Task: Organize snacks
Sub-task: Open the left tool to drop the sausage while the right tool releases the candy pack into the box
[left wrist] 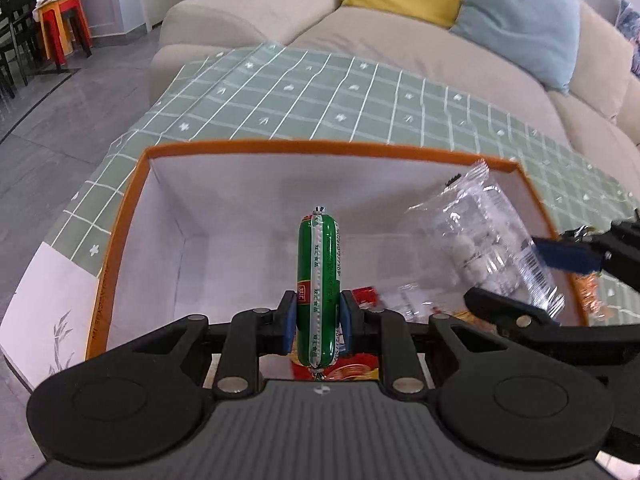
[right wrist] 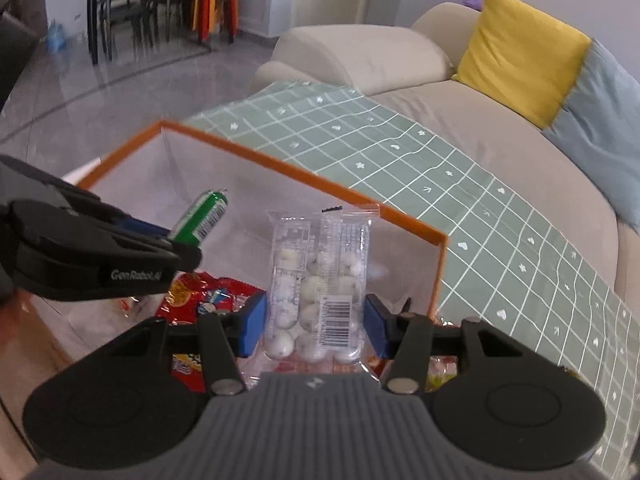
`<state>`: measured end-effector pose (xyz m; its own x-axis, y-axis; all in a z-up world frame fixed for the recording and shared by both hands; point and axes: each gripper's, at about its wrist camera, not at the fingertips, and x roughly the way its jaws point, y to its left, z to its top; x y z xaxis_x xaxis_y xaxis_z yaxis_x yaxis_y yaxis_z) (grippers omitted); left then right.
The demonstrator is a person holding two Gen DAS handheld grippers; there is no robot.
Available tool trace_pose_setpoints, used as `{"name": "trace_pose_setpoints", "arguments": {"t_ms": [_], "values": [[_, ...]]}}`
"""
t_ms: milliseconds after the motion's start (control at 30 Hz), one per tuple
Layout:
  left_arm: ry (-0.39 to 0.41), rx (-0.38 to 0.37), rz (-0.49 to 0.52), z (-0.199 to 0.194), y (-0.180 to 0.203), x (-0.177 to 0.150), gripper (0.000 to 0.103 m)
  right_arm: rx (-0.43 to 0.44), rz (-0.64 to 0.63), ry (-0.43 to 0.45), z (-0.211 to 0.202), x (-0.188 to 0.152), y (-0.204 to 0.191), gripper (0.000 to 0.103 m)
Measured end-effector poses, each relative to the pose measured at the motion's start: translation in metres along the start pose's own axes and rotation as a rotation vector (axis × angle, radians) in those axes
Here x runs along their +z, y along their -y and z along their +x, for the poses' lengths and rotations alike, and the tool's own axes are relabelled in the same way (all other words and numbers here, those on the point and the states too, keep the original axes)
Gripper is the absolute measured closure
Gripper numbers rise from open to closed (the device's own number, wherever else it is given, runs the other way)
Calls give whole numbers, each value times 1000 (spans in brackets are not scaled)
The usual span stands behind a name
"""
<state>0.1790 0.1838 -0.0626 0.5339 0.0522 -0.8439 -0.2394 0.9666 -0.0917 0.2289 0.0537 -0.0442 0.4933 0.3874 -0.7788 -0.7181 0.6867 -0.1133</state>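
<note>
My left gripper (left wrist: 318, 320) is shut on a green sausage stick (left wrist: 318, 276), held upright over the orange-rimmed white box (left wrist: 120, 240). The sausage also shows in the right wrist view (right wrist: 202, 216), with the left gripper (right wrist: 176, 246) at the left. My right gripper (right wrist: 314, 320) is shut on a clear packet of white round candies (right wrist: 320, 284), held over the box (right wrist: 440, 264). That packet shows in the left wrist view (left wrist: 480, 244), with the right gripper (left wrist: 532, 280) beside it. Red snack packets (right wrist: 208, 296) lie in the box bottom.
The box stands on a table with a green checked cloth (left wrist: 320, 92). A beige sofa (left wrist: 400, 40) with yellow and blue cushions is behind it. More wrapped snacks (right wrist: 444, 368) lie right of the box. Dark chairs and red stools (right wrist: 216, 4) stand far off.
</note>
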Motion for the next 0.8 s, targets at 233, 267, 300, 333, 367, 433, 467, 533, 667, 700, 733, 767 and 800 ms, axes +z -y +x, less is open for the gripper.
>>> {"name": "trace_pose_setpoints", "arguments": {"t_ms": [233, 267, 300, 333, 367, 433, 467, 533, 667, 700, 733, 767, 800], "values": [[-69, 39, 8, 18, -6, -1, 79, -41, -75, -37, 25, 6, -11, 52], [-77, 47, 11, 21, -6, 0, 79, -44, -81, -43, 28, 6, -12, 52], [-83, 55, 14, 23, -6, 0, 79, -49, -89, -48, 29, 6, -14, 52], [-90, 61, 14, 25, -6, -1, 78, -56, -101, -54, 32, 6, -15, 52], [-99, 66, 15, 27, -7, -1, 78, -60, -109, -57, 33, 5, -16, 52], [-112, 70, 10, 30, -8, -2, 78, -64, -119, -66, 37, 4, -17, 51], [-119, 73, 8, 31, -9, -3, 78, -65, -121, -70, 39, 4, -18, 51], [-121, 72, -2, 30, -10, -3, 78, -69, -122, -80, 41, 3, -17, 50], [-121, 91, 16, 29, -9, -3, 78, -45, -120, -82, 42, 2, -17, 49], [-119, 88, 13, 28, -10, -3, 78, -41, -121, -79, 42, 2, -17, 47], [-118, 84, 7, 27, -10, -2, 78, -43, -123, -75, 41, 2, -17, 47], [-118, 81, 0, 26, -11, -2, 76, -48, -126, -72, 39, 2, -17, 46], [-118, 82, -8, 24, -12, -2, 71, -51, -125, -69, 38, 3, -17, 42]]}}
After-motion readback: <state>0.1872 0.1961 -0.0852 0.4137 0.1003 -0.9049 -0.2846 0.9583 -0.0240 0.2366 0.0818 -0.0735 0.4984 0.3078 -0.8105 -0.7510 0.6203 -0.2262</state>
